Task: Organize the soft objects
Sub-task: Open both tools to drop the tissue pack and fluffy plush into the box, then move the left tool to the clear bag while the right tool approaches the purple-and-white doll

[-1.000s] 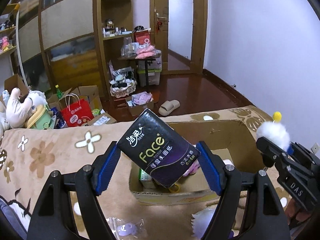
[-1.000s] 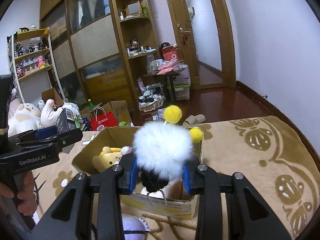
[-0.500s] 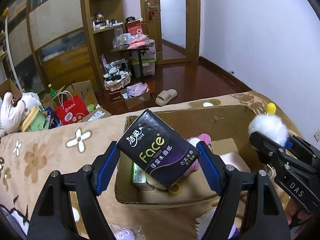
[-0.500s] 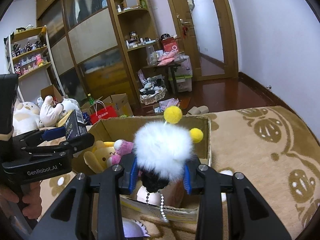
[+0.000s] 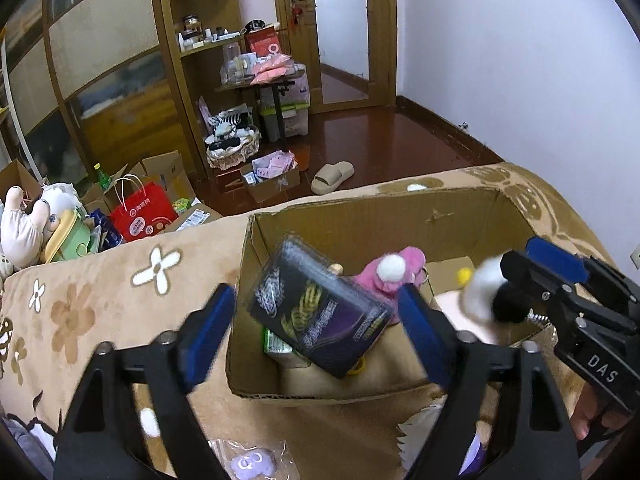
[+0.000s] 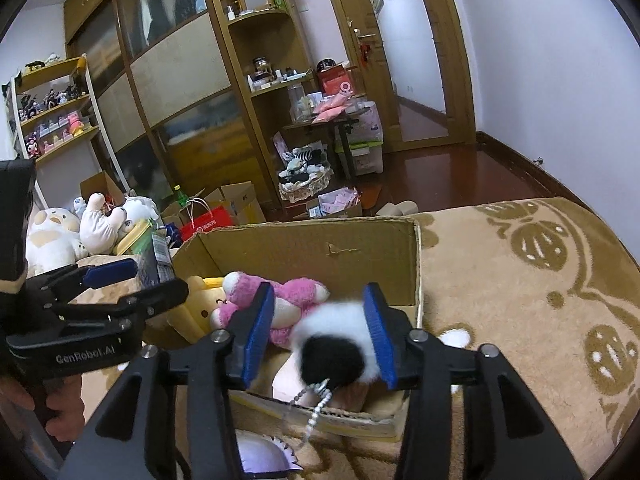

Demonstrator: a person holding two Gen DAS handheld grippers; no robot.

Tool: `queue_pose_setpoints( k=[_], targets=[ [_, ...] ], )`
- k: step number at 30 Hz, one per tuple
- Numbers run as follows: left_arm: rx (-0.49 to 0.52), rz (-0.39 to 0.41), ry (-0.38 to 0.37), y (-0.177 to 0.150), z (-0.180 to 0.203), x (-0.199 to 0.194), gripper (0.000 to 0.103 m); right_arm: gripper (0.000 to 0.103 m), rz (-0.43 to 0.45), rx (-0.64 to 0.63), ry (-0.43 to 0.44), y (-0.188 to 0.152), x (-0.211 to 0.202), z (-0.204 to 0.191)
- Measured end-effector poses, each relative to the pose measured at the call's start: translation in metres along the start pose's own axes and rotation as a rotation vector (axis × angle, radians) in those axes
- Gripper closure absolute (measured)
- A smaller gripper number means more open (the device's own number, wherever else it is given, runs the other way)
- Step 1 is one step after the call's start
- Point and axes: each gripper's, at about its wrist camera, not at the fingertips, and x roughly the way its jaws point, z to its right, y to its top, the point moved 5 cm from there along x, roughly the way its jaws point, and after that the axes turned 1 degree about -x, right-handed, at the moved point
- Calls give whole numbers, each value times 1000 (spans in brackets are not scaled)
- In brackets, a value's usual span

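Now your left gripper [image 5: 316,322] spread wide, blurred dark tissue pack [image 5: 320,312] loose between its pads over the cardboard box [image 5: 360,224], your right gripper [image 6: 318,334] parted around the blurred white pompom [image 6: 340,344], contact unclear, pink plush [image 6: 280,300] beyond.

Left tongs [image 5: 316,316] spread wide — blue pads well apart, neither touching anything, black arms fanning out toward the near edge of the left wrist view. In the right wrist view that same tool sits at the far left, level, fingers pointing right, a bare hand [image 6: 60,408] wrapped round its grip below. Right tongs [image 6: 318,334] are parted too, blue pads [image 6: 258,330] angled outward with gaps on both sides. From the left wrist view they reach in from the right, tips pointing left, fingers of the holding hand [image 5: 586,418] showing beneath.
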Motion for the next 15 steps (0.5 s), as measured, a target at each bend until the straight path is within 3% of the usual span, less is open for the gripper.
queue_pose_setpoints(
  k=[4,7,15],
  targets=[
    [18,2,6,-2,3,-2,10,48,-2,-2,-2,-1,-4,-1],
    [41,-4,24,-4,5,-4,9,40,7,2,-4,-1,-7,-1],
    [19,-86,10,-17,-4,-9,9,23,13,10,-24,-4,-20,1]
  ],
)
